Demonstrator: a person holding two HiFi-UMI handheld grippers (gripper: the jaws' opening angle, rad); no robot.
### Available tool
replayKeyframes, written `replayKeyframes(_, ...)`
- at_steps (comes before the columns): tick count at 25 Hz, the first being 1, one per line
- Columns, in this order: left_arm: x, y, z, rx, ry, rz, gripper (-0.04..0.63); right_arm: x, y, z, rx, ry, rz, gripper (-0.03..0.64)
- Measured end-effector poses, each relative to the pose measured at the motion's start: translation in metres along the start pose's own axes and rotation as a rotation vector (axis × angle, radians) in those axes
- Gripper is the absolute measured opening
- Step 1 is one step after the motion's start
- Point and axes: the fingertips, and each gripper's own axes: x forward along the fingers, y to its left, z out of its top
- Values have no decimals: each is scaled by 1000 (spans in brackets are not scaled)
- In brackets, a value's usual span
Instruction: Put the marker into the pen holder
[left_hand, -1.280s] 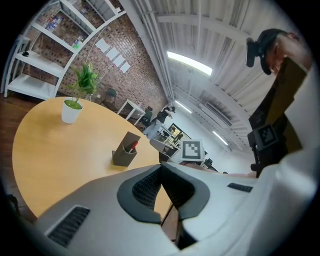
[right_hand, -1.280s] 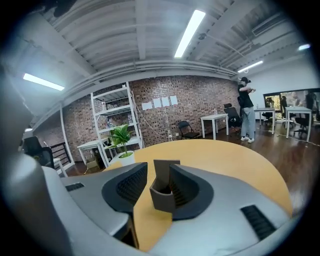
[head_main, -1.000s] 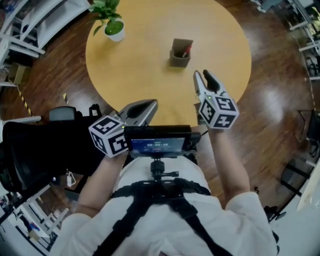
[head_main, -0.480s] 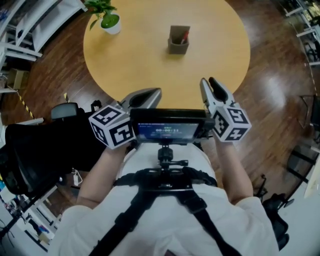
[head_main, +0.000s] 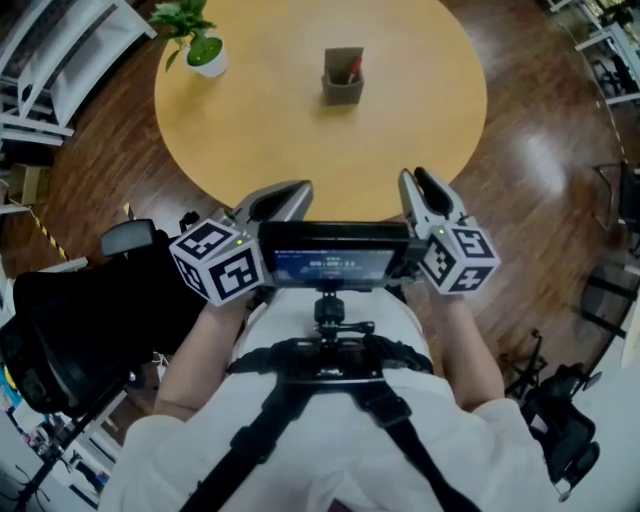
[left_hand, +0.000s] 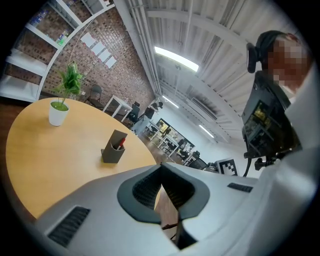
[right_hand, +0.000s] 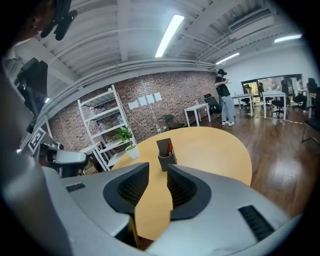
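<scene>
Right hand-held gripper (right_hand: 158, 172): jaws apart, having just closed partway, nothing between them. Left hand-held gripper (left_hand: 161, 167): tips together, empty. Marker (head_main: 353, 72) stands in pen holder (head_main: 340, 90) on counter (head_main: 250, 130), well apart from both.

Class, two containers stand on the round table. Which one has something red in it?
The dark angular pen holder, with a red marker standing inside. The white pot near the table's edge holds only a green plant.
</scene>
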Motion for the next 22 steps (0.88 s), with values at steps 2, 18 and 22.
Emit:
replayKeyframes(2, -4, 1, -6, -13, 13, -9, -8, -6, 4, -5, 10, 0, -15, 106)
replayKeyframes(18, -22, -40, -46, -1, 1, 7, -8, -69, 21, -28, 42, -22, 47, 106)
replayKeyframes(22, -23, -67, -67, 6, -17, 41, -8, -100, 18, -40, 31, -18, 97, 106)
